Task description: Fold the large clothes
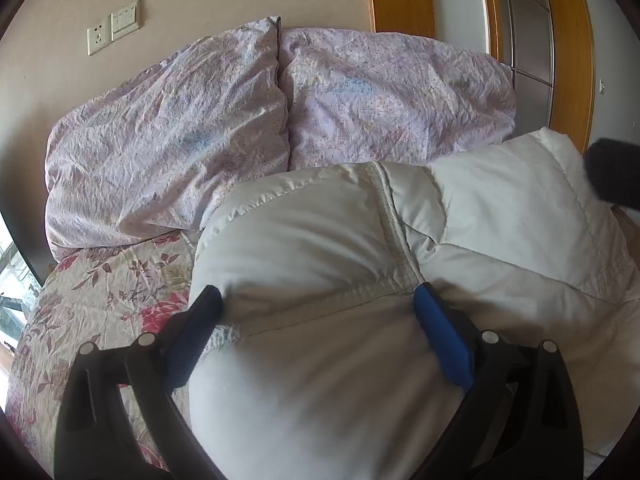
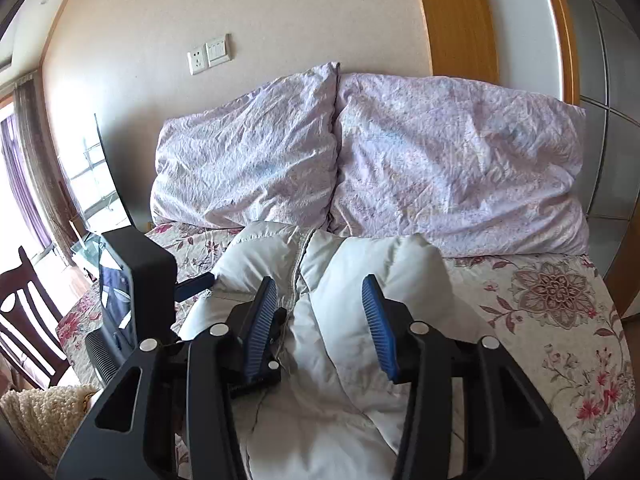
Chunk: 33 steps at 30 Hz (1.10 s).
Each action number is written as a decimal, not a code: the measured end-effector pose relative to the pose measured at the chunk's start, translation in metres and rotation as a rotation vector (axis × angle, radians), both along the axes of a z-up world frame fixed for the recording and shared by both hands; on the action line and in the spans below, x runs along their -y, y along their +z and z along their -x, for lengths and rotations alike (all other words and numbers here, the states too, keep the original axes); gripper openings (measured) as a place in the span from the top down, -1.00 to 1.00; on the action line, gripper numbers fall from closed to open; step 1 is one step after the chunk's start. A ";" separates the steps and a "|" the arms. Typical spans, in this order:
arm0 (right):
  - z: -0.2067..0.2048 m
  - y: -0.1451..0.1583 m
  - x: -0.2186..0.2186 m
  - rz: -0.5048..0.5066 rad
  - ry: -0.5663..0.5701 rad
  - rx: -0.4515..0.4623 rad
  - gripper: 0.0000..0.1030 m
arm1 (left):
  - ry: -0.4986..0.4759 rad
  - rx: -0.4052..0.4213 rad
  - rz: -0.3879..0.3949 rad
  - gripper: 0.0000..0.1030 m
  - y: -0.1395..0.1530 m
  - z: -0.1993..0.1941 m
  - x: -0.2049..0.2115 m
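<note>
A white puffy jacket (image 1: pixel 320 220) lies bunched on the floral bed, its stitched seam running down the middle. My left gripper (image 1: pixel 318 294) sits low on the jacket, open wide, and the padded bulk swells up between its blue pads (image 1: pixel 440 332) without being pinched. In the right wrist view the same jacket (image 2: pixel 360 280) lies below and beyond my right gripper (image 2: pixel 320 288), which hovers above it, open, with nothing between its fingers. The left gripper's black body (image 2: pixel 136 280) shows at the jacket's left side. A dark blurred part of the right gripper (image 1: pixel 612 176) shows at the frame's right edge.
Two crumpled lilac pillows (image 2: pixel 248 160) (image 2: pixel 460 168) lean on the wall at the head of the bed. A floral bedspread (image 2: pixel 560 312) shows on both sides of the jacket. A dark wooden chair (image 2: pixel 24 320) and a cream fuzzy item (image 2: pixel 44 412) are at the left, a wooden door frame (image 2: pixel 456 16) at the right.
</note>
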State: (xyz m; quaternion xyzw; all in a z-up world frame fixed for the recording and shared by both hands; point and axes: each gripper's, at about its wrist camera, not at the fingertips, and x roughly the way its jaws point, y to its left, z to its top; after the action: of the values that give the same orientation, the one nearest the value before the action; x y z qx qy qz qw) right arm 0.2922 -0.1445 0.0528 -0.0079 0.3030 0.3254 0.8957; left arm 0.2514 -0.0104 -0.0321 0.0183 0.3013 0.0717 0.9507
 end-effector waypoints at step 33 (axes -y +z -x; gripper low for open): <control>-0.089 -0.118 0.029 0.075 -0.082 -0.072 0.71 | 0.003 -0.024 -0.003 -0.96 -0.016 -0.025 0.002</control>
State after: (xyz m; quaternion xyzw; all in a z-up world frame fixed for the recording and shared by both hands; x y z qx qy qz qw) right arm 0.3815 -0.1731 -0.0650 -0.0174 0.3468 0.2769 0.8960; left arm 0.2763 -0.0125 -0.0484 0.0201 0.3124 0.0733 0.9469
